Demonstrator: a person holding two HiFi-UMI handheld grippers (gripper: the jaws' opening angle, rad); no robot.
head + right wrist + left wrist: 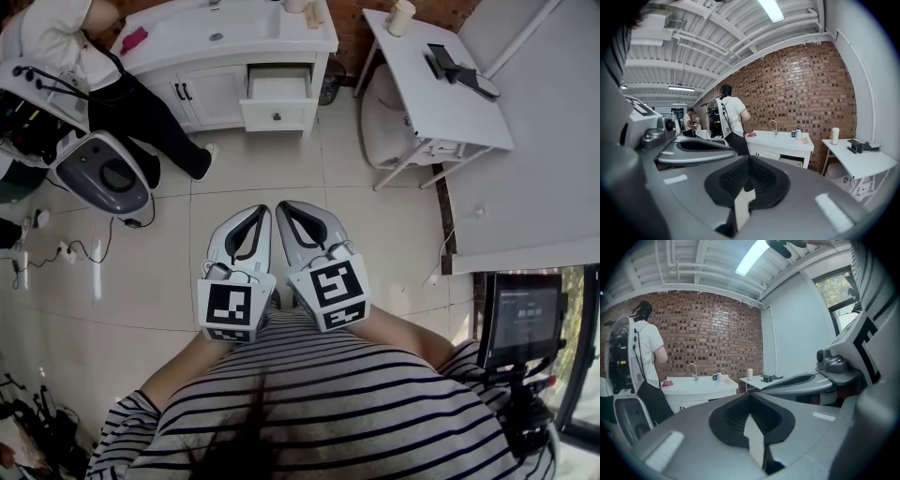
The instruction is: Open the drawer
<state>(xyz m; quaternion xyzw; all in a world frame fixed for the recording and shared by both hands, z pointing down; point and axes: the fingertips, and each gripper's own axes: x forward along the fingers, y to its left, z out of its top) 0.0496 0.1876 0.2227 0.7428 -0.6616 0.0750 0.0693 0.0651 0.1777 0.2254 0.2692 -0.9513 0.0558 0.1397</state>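
The white vanity cabinet stands at the far end of the tiled floor. Its upper right drawer is pulled out, showing a pale inside, with a small knob on its front. Both grippers are held close to the person's striped shirt, well short of the cabinet. My left gripper and right gripper lie side by side, pointing at the cabinet, both shut and holding nothing. In the right gripper view the drawer shows beyond the shut right gripper. The left gripper hides the drawer in its own view.
A person in a white top stands at the cabinet's left. A white folding table with a cup and a dark device is at the right, a stool under it. A grey machine and floor cables lie left; a monitor stands near right.
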